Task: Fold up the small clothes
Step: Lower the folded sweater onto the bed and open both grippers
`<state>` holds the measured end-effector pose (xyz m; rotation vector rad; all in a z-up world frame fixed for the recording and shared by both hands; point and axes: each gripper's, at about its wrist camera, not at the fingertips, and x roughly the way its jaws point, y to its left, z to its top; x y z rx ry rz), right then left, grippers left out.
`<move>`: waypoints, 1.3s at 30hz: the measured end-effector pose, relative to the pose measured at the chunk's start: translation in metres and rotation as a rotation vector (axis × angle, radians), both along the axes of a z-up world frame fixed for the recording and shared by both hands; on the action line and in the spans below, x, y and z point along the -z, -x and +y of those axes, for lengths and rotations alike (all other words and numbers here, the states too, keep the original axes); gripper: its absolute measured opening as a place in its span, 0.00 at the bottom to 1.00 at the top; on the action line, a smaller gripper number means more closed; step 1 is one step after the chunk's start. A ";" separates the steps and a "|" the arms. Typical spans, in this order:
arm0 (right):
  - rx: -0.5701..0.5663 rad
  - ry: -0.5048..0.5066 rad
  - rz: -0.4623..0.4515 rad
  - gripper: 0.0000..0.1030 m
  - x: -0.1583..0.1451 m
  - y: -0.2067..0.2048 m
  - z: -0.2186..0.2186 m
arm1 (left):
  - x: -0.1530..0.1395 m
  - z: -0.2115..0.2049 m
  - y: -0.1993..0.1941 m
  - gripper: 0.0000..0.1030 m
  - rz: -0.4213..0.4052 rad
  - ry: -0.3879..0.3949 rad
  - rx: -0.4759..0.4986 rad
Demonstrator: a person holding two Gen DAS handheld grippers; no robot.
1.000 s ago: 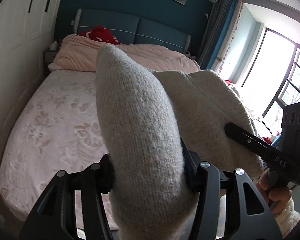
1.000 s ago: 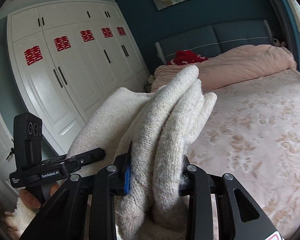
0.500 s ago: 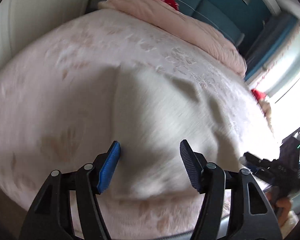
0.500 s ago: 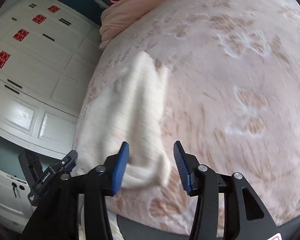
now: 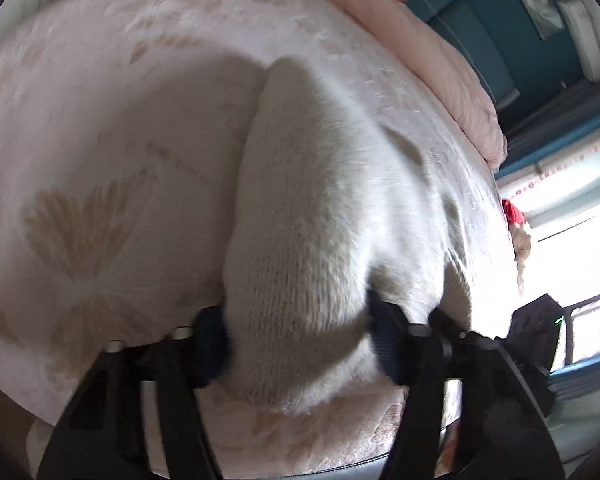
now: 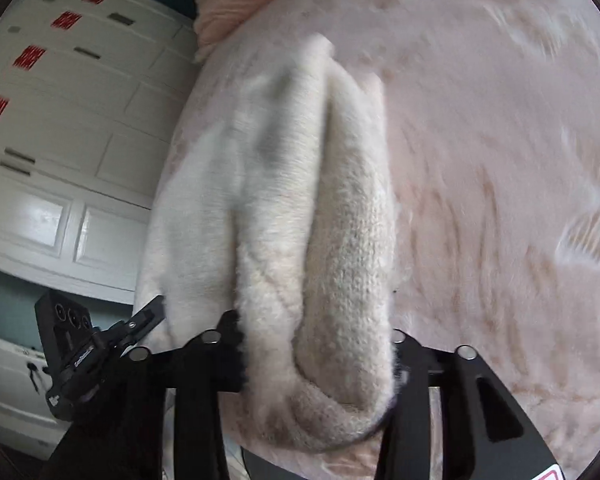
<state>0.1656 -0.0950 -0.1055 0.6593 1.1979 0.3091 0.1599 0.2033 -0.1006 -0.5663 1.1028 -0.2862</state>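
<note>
A cream knitted garment (image 5: 324, 216) lies bunched on the pink floral bed (image 5: 100, 128), near the bed's foot edge. The left tool (image 5: 296, 344) has just been closing, and its jaws pinch a thick fold at the garment's near end. The right tool (image 6: 316, 364) has likewise just been closing; its jaws clamp a rolled double layer of the same knit (image 6: 300, 200), though blur softens the contact. Beyond the bed's head end lies a peach duvet (image 5: 440, 60); white wardrobe doors (image 6: 60, 120) stand beside the bed.
</note>
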 end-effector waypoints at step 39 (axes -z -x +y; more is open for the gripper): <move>-0.049 0.645 -0.232 0.42 -0.130 0.086 0.020 | -0.084 -0.082 0.090 0.72 -0.195 -0.581 0.096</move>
